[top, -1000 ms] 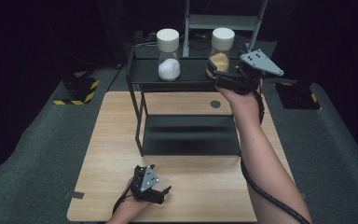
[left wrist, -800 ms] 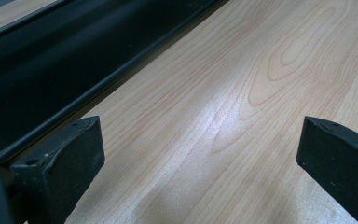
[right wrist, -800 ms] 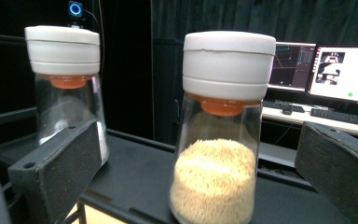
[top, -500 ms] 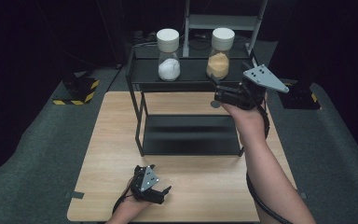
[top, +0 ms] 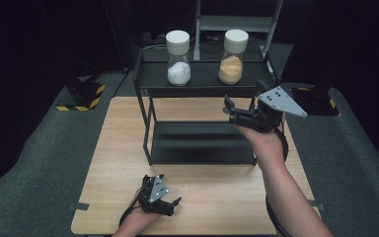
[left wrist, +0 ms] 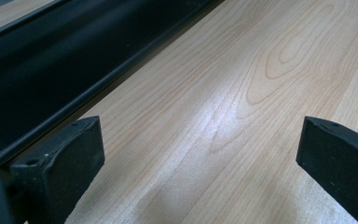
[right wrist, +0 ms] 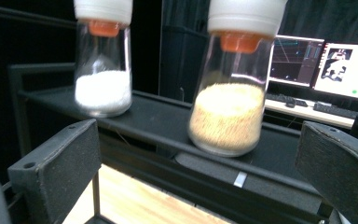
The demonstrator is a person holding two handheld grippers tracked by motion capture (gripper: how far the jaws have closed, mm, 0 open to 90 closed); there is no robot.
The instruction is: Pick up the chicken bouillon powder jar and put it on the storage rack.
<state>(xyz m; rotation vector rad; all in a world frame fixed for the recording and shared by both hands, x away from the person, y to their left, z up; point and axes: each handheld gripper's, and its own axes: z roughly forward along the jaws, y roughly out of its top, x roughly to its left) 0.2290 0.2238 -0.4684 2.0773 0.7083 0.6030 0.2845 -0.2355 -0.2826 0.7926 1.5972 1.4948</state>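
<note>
Two clear jars with white caps stand on the top of a black shelf rack (top: 148,79): one with white powder (top: 178,73) (right wrist: 102,91) on the left, one with tan grains (top: 231,69) (right wrist: 227,116) on the right. My right gripper (top: 228,109) (right wrist: 196,172) is open and empty, held in the air in front of the rack, below and near the tan jar. Low on the wooden table (top: 118,143) (left wrist: 242,102), near its front edge, my left gripper (top: 170,206) (left wrist: 200,154) rests open with bare wood between its jaws.
The rack's lower shelf (top: 197,143) (left wrist: 32,60) is a dark empty panel. A yellow-and-black striped block (top: 81,96) lies on the floor at left. Monitors (right wrist: 335,63) glow behind the rack in the right gripper view.
My right gripper has drawn back from the tan jar, toward me and downward, leaving the jar standing on the top shelf. The left gripper has not moved.
</note>
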